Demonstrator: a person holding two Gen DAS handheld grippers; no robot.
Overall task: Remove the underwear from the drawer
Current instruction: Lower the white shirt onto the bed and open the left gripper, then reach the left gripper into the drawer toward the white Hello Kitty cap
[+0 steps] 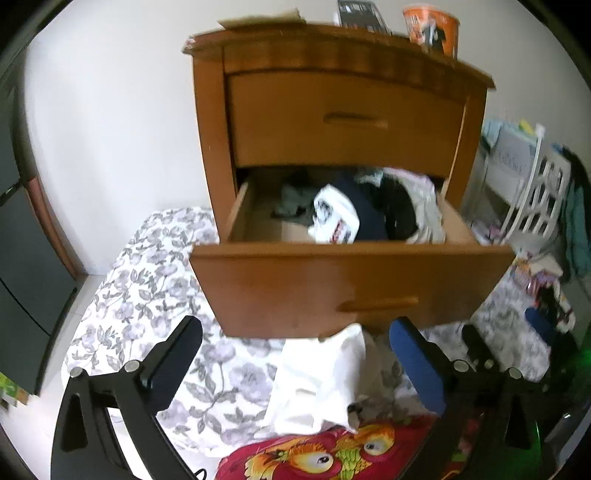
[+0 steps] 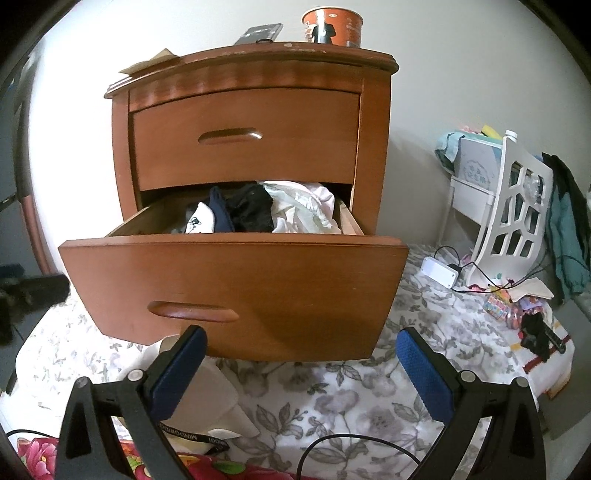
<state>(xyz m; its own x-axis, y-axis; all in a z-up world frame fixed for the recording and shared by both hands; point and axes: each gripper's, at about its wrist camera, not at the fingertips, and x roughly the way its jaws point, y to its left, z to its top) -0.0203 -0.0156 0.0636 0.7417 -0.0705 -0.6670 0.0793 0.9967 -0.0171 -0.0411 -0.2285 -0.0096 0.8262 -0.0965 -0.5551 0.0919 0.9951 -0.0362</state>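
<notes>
Left tongs (image 1: 295,350) spread wide, nothing between the pads, hanging just short of the drawer front (image 1: 351,284). Right tongs (image 2: 301,354) just as wide, just as empty, low before the same front, below the handle (image 2: 192,311). Drawer (image 2: 236,266) already pulled well out of the wooden nightstand (image 2: 251,110); upper drawer (image 2: 243,136) shut. Underwear (image 2: 266,210) heaped inside toward the right and back: a white printed piece (image 1: 336,218), navy, black, pale fabric. Opening looks done; reaching in, pinching a piece and lifting it clear all left to do. White cloth (image 1: 321,384) on the floral bedding (image 1: 147,295) under the drawer — perhaps a garment, hard to call. Left view smeared with blur, so folds and waistbands hard to separate. Drawer floor at the right hidden under the pile; how many pieces, impossible to count. Orange cup (image 2: 332,26) and a dark flat thing (image 2: 260,32) on top, partly cut off.
</notes>
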